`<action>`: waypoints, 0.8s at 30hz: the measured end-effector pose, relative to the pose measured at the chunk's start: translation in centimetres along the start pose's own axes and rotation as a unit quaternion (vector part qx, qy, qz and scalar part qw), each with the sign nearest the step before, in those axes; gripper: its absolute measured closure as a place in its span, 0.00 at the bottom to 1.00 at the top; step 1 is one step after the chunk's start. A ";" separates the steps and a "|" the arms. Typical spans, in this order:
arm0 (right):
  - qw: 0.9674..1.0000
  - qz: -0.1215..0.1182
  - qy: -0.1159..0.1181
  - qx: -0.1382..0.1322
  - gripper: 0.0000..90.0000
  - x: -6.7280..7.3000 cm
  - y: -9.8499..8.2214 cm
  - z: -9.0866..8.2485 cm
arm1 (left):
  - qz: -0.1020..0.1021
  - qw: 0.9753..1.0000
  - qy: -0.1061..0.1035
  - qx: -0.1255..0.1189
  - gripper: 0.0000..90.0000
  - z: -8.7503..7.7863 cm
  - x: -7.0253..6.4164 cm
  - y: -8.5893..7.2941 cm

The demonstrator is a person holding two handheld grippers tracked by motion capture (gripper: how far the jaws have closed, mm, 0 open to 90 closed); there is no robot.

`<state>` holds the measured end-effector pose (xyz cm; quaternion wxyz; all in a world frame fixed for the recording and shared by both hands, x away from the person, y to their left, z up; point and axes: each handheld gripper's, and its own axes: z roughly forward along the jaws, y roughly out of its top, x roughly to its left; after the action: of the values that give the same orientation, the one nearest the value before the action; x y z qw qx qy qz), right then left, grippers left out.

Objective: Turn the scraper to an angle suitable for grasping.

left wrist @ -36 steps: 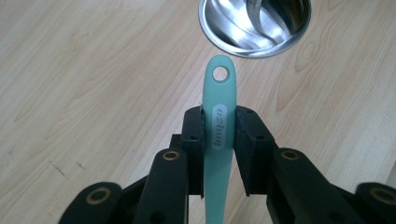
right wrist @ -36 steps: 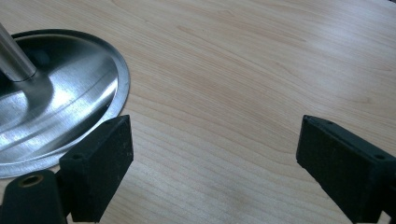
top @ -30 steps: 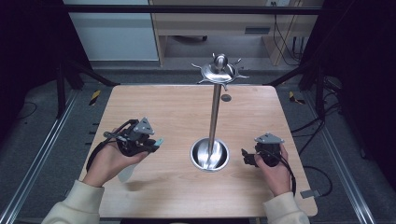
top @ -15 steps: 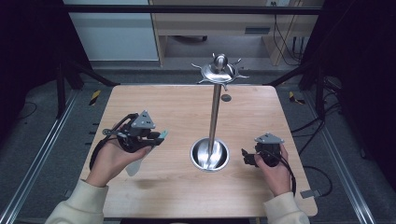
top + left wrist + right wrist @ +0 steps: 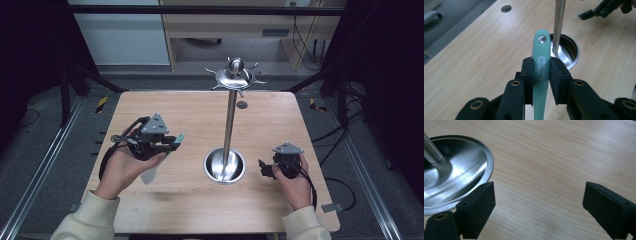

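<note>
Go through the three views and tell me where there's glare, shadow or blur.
High view: dark surroundings, evenly lit table, soft shadow under the left gripper. Left gripper view: sharp on the teal handle, bright streak down the pole. Right gripper view: strong glare on the steel base; near jaws slightly soft.

The table is pale wood with fine, darker grain lines. The utensil stand is shiny silver steel, from its dished base to its hooked top. The utensil handle is mint green with a white oval label in pale lettering. Both the left gripper and the right gripper are matte black, the left showing brass-coloured rivets. The sleeves are cream. The surrounding floor is dark grey.
</note>
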<state>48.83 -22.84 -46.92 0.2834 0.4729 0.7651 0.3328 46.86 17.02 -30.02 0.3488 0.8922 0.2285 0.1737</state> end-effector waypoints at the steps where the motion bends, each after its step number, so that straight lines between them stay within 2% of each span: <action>1: 1.000 0.001 0.000 0.001 0.13 0.0 0.0 0.0 | 0.002 1.000 0.000 0.000 0.83 0.0 -0.1 0.1; 24: 1.000 0.004 0.003 0.002 0.13 0.0 0.0 0.0 | 0.013 0.999 0.001 -0.037 0.83 -1.2 -1.2 2.5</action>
<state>48.84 -22.78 -46.92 0.2792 0.4757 0.7645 0.3336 45.95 15.41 -27.61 0.3792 0.8813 0.2107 0.1873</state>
